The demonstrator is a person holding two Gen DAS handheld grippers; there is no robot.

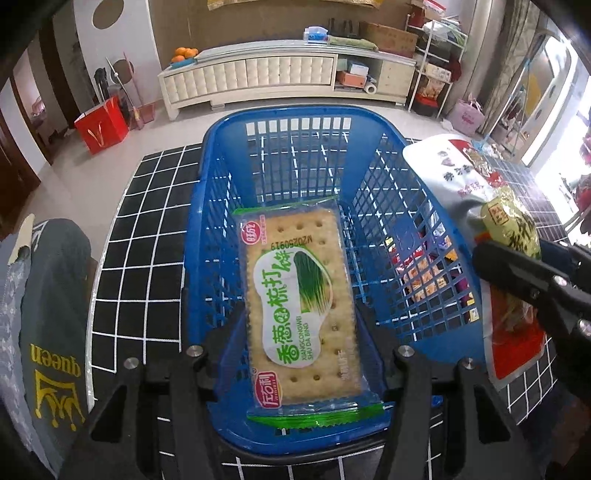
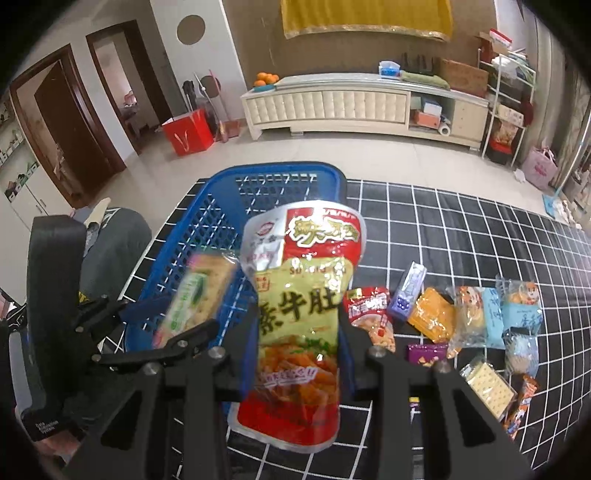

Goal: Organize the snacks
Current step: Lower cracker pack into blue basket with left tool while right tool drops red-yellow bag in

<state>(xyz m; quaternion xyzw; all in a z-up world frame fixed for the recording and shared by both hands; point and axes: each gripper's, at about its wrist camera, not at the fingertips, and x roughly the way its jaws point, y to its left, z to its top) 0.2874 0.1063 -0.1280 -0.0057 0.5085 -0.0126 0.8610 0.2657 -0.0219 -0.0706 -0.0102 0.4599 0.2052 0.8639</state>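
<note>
On the black grid mat (image 2: pixel 461 229), the left gripper (image 1: pixel 295 354) tilts down over the blue basket (image 1: pixel 216 177), half-open around a cracker pack (image 1: pixel 299 295) lying lengthwise; the right gripper (image 2: pixel 295 358) beside the basket clamps a pouch (image 2: pixel 299 314) upright

- long cream cabinet (image 2: pixel 332 105) against the back wall, bowl of oranges (image 2: pixel 266 79) on its left end
- red paper bag (image 2: pixel 188 133) on the pale floor, near a dark wooden door (image 2: pixel 70 125)
- yellow cloth (image 2: pixel 365 16) hanging up top
- pink bag (image 2: pixel 541 168) beside a wire shelf rack (image 2: pixel 508 107)

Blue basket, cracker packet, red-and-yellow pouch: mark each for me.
blue basket (image 1: pixel 295 114): left wrist view, far rim.
cracker packet (image 1: pixel 301 295): left wrist view, middle of the wrapper.
red-and-yellow pouch (image 2: pixel 299 314): right wrist view, yellow printed front.
</note>
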